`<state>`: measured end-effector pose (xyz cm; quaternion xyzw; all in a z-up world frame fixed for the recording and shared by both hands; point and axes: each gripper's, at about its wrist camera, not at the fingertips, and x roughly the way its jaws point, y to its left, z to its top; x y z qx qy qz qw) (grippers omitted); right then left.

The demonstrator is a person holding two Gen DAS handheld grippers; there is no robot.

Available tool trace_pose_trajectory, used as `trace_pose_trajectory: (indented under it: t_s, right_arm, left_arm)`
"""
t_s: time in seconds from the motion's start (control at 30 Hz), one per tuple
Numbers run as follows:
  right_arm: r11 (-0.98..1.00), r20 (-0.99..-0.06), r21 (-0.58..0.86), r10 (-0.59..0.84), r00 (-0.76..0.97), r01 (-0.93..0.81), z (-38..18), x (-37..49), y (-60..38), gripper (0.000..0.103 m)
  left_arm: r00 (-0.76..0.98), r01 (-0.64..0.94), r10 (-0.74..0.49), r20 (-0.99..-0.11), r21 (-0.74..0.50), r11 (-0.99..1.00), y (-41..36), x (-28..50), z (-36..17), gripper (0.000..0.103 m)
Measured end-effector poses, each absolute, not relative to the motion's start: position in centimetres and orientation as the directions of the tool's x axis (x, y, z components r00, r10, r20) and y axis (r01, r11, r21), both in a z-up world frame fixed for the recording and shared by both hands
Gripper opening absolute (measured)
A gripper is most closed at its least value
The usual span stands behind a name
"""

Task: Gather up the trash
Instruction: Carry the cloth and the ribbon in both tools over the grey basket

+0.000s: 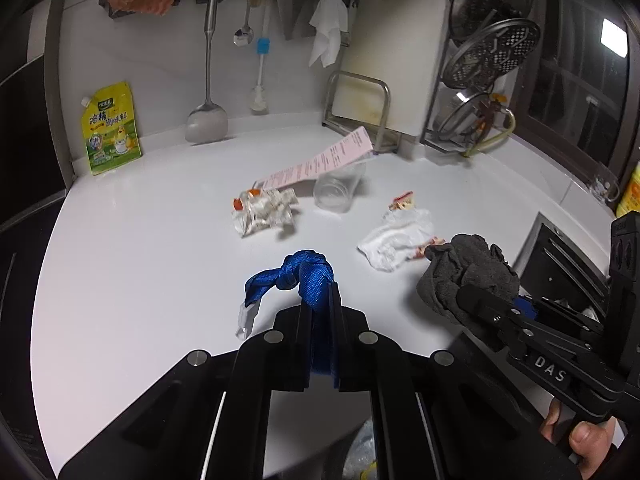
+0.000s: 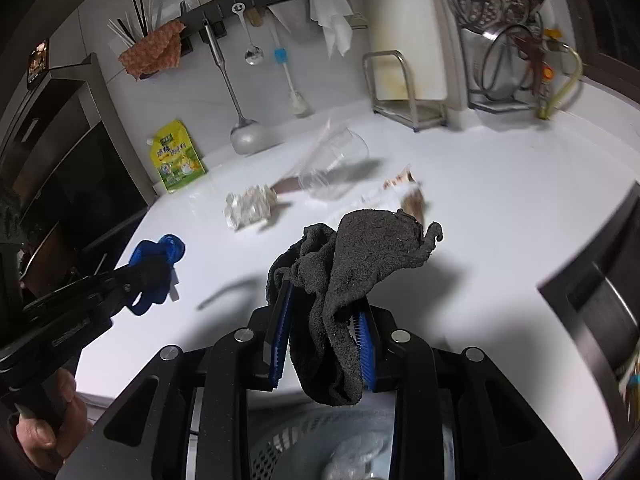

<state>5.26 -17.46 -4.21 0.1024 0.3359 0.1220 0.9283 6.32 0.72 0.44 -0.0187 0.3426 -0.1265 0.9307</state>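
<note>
Trash bin (image 2: 280,446) mostly hidden below tool (image 2: 324,320)

Left gripper (image 1: 320,304): matte black angular frame, flat black fingers, four round silver screw heads across the linkage, thin white strips along the inner rails at 6 o'clock. Right gripper (image 2: 324,316): same black frame and silver screws, blue ribbed pads (image 2: 366,356), raised "DAS" lettering on its side.
</note>
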Motion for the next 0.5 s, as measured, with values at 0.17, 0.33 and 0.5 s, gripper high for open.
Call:
trace_pose_trajectory:
  t_s: [0.17,0.33,0.5]
  right_arm:
    - [0.949,-0.61,0.285,0.287,0.738,-0.134,-5.1,2.2,-17.4,0.028]
    - [0.959,-0.62,0.259,0.254,0.742,-0.113,-5.3,-0.9,-17.5,0.028]
    - [0.963,-0.627,0.258,0.231,0.744,-0.082,-5.9,-4.4,-18.7,0.028]
  left_arm:
    - [0.735,0.236,-0.25,-0.631,-0.109,0.966,0.4,3.1,-0.1,0.007]
    - [0.725,0.276,-0.277,-0.631,-0.102,0.956,-0.6,0.4,-0.5,0.007]
    - [0.689,0.327,-0.325,-0.647,-0.123,0.937,-2.0,-2.2,-1.5,0.007]
